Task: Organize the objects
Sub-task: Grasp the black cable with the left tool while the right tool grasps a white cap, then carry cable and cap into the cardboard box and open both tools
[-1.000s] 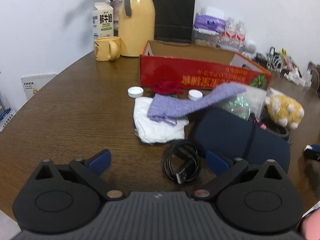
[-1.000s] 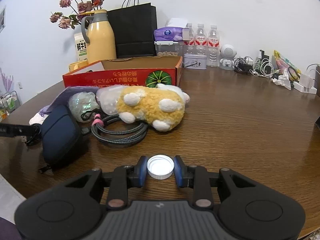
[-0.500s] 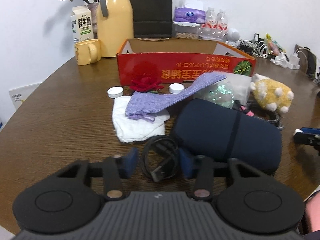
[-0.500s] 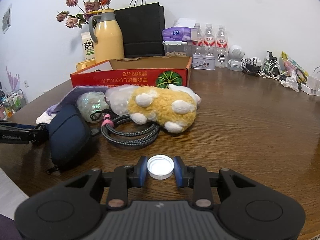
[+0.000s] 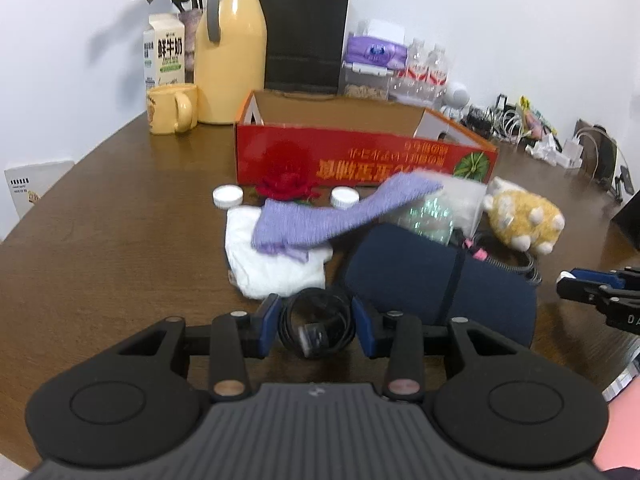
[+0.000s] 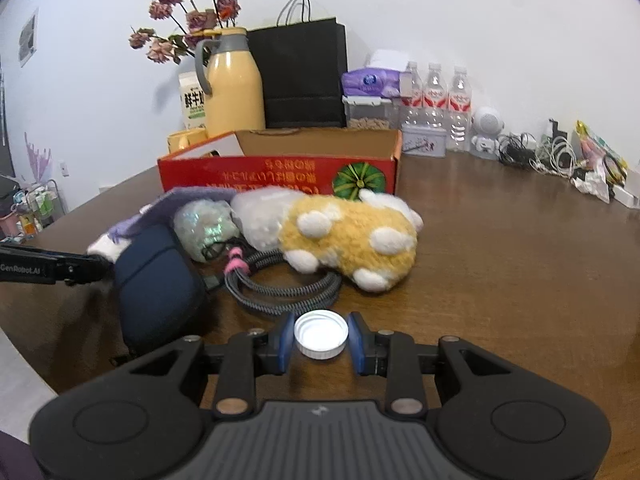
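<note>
My left gripper (image 5: 316, 322) is shut on a coiled black cable (image 5: 320, 310) lying on the brown table (image 5: 112, 248), its blue pads pressing the coil from both sides. Beyond it lie a white cloth (image 5: 272, 272), a purple sock (image 5: 320, 218) and a navy pouch (image 5: 432, 284). In the right wrist view my right gripper (image 6: 321, 338) is shut on a white bottle cap (image 6: 320, 332), just above the table. An open red cardboard box (image 5: 360, 160) stands behind the pile. A yellow plush toy (image 6: 352, 236) and a braided cable (image 6: 280, 294) lie ahead of the right gripper.
Two more white caps (image 5: 227, 196) (image 5: 345, 197) and a red rose (image 5: 286, 186) lie in front of the box. A yellow jug (image 5: 230, 52), mug (image 5: 172, 108), milk carton (image 5: 165, 56), black bag (image 5: 304, 32) and water bottles (image 6: 436, 96) line the back wall. Loose chargers (image 6: 560, 156) crowd the far right.
My left gripper went from wide open to shut around the black cable coil. The right gripper kept its hold on the white cap and barely moved.
</note>
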`<state>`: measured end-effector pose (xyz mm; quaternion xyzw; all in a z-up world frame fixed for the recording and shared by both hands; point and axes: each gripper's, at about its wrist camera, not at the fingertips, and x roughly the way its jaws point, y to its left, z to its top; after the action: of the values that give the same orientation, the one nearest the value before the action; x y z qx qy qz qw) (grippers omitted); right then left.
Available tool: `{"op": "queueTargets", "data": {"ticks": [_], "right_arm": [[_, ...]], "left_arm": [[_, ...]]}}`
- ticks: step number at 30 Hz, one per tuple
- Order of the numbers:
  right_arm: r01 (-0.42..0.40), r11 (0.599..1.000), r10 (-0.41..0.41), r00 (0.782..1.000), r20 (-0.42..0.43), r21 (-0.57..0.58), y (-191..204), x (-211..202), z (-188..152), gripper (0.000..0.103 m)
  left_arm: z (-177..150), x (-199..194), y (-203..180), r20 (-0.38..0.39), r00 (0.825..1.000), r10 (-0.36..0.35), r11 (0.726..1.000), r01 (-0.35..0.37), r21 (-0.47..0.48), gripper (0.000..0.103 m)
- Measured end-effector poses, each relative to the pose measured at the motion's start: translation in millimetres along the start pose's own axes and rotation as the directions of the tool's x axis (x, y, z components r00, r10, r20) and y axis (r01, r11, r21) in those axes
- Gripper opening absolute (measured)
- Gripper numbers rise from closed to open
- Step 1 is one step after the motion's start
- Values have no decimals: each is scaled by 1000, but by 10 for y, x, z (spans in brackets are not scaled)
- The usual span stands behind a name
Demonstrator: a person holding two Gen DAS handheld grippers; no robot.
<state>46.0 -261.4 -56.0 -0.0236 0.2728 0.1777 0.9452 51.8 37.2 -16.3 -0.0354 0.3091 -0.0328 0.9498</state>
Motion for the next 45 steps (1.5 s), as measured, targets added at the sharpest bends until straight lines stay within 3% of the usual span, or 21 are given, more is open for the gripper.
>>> {"op": "queueTargets", "data": {"ticks": [13, 26, 36, 39, 42, 45], "right_arm": [[-56, 996, 66, 987, 145, -73, 248, 162, 513, 27], [-18, 994, 45, 964, 262, -104, 304, 679, 1319, 27], [66, 996, -52, 972, 228, -53, 238, 1403, 1819, 28], [86, 996, -87, 978, 191, 16, 143, 1645, 1758, 27], [66, 997, -70, 989, 129, 31, 86, 1813, 1682, 27], [63, 998, -65, 991, 120, 17, 120, 1839, 1658, 27]], "left_arm": [[531, -54, -94, 148, 989, -24, 1000, 23, 5, 39], [1253, 318, -302, 258, 966, -25, 1000, 27, -3, 39], [1764, 931, -295, 234, 972, 19, 991, 12, -130, 39], [1771, 1169, -251, 211, 976, 58, 986, -23, -166, 39], [1728, 1392, -173, 146, 986, 83, 983, -57, -176, 39], [1695, 1524, -161, 96, 989, 109, 982, -92, -164, 39]]}}
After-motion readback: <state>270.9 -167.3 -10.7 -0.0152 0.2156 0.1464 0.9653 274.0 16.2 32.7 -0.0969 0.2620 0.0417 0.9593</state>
